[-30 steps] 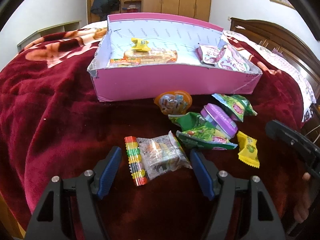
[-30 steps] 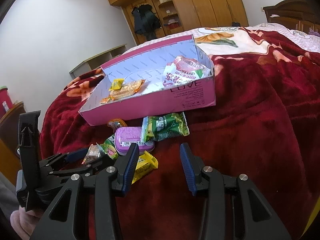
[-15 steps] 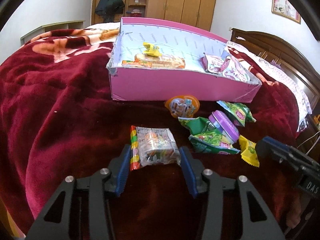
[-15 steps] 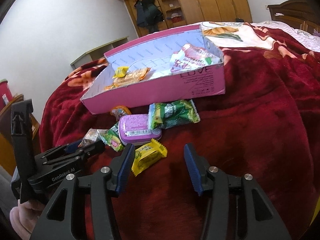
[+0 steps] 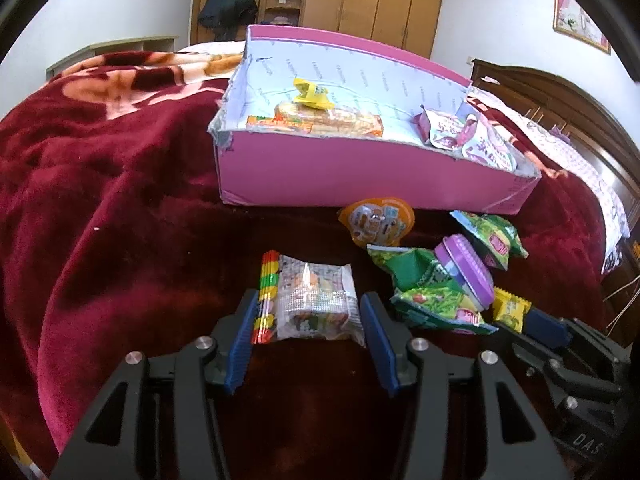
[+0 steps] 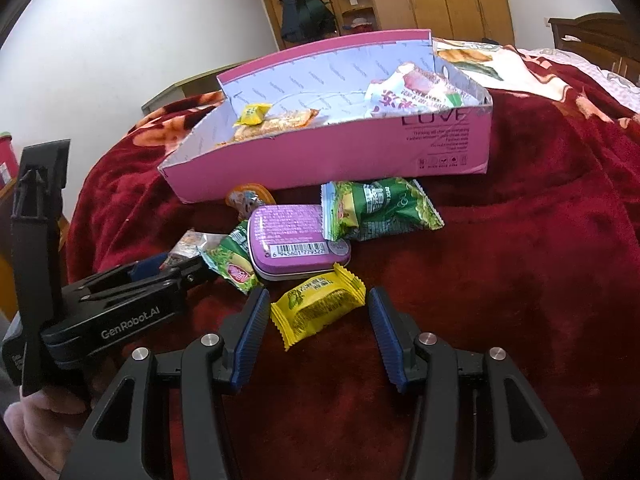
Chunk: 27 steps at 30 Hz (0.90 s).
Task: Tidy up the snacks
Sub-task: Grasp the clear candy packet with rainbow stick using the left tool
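A pink box [image 5: 360, 172] [image 6: 360, 160] lies on the red blanket and holds several snacks. My left gripper [image 5: 308, 312] is open, its fingers on either side of a clear snack packet [image 5: 316, 304] with a rainbow edge. My right gripper [image 6: 316, 312] is open around a yellow candy [image 6: 320, 304] [image 5: 510, 310]. Close by lie a purple tin [image 6: 296, 236] [image 5: 466, 268], green packets [image 6: 380, 208] [image 5: 432, 292] and an orange jelly cup [image 5: 376, 220].
The red blanket [image 5: 100, 200] covers a bed. A dark wooden headboard [image 5: 560, 108] stands at the right, wardrobes [image 5: 360, 0] at the back. The left gripper's body [image 6: 112, 304] sits just left of the right one.
Both grippers have moved forward and down. The left one's fingers now flank the clear packet and have narrowed. The right one's now flank the yellow candy.
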Each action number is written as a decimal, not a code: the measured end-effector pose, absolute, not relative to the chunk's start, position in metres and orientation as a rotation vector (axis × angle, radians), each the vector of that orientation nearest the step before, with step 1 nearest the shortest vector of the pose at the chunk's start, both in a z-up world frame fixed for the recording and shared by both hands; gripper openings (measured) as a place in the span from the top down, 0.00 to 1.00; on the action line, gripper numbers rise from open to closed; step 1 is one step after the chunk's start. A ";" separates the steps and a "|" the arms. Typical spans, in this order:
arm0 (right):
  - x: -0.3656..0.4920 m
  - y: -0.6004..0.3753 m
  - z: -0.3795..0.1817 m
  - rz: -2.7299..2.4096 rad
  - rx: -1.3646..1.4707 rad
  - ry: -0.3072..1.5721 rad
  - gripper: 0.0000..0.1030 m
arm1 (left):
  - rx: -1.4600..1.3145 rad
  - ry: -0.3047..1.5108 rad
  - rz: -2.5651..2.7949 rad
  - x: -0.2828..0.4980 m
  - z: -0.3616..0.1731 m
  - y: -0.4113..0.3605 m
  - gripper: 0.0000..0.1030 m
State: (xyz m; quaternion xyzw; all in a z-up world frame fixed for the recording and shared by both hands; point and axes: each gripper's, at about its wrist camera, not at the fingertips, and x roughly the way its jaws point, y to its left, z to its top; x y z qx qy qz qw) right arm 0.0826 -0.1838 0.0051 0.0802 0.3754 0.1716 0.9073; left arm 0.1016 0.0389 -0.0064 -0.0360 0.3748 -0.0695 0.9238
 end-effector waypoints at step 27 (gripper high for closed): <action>0.082 -0.187 -0.001 0.359 0.200 0.757 0.49 | -0.049 0.746 -0.136 0.100 -0.010 0.033 0.41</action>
